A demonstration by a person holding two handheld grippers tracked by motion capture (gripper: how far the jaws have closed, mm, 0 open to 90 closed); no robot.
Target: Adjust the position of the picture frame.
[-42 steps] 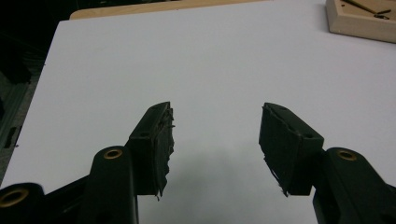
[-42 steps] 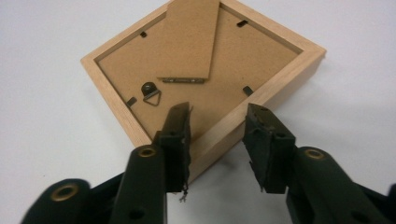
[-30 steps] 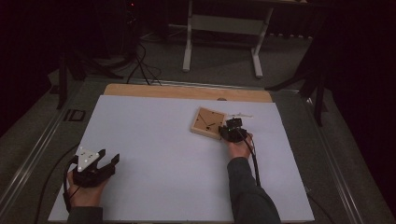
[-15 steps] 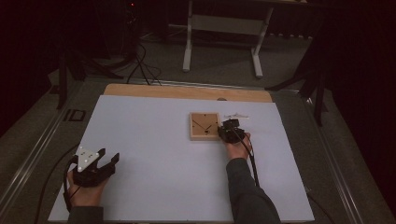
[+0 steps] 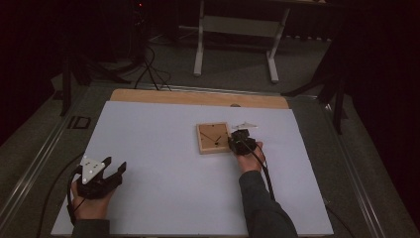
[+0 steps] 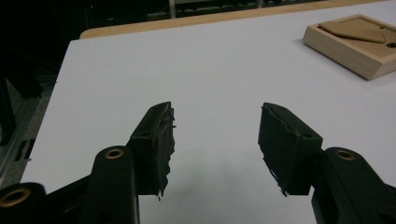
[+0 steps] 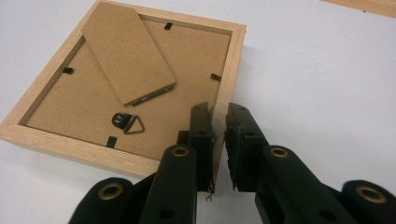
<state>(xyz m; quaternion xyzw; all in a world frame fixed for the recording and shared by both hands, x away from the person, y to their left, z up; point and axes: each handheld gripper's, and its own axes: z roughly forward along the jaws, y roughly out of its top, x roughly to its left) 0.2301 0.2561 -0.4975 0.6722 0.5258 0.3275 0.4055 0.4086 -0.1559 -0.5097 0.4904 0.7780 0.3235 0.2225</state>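
Left claw rests well left of the picture frame near the white tabletop's front edge, jaws spread wide, nothing between them. Frame lies face down at tabletop centre, backing board and hanger ring up. Right claw clamps the frame's right rail.
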